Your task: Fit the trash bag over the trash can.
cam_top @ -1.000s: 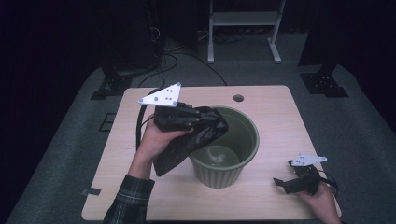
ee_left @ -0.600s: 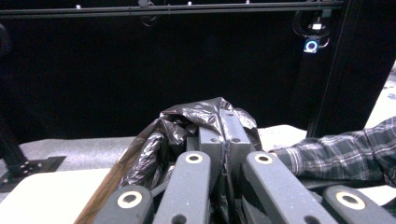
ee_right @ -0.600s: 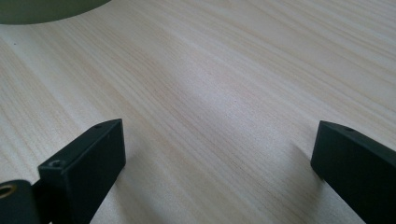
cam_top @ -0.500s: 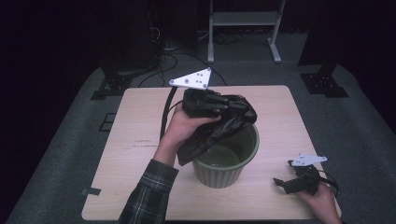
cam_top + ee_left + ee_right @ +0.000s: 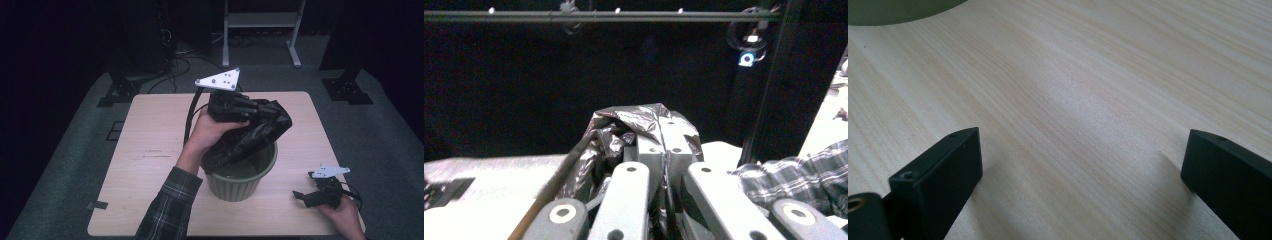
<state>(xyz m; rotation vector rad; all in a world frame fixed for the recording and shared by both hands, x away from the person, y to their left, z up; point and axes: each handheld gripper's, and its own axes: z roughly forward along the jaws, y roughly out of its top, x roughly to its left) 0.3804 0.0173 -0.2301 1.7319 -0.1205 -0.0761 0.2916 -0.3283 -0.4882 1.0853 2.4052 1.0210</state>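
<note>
My left gripper [image 5: 250,111] hangs above the far rim of a green ribbed bin [image 5: 240,175] that stands in the middle of the table. It is shut on a crumpled black plastic bag [image 5: 250,135], which droops down and left into the bin's mouth. In the left gripper view the jaws [image 5: 665,135] pinch a fold of the shiny bag [image 5: 629,120]. My right gripper [image 5: 301,196] rests on the table near its front right corner, open with nothing in it. In the right gripper view its jaws [image 5: 1083,165] stand wide apart over bare wood.
The light wooden table [image 5: 150,150] has free room to the left of the bin. The bin's rim [image 5: 893,7] shows at the top left of the right gripper view. A white stand [image 5: 260,25] and dark equipment feet are on the floor behind.
My left gripper has carried the bag to the right and slightly up, from the bin's left side to over its far rim. The right gripper has stayed still.
</note>
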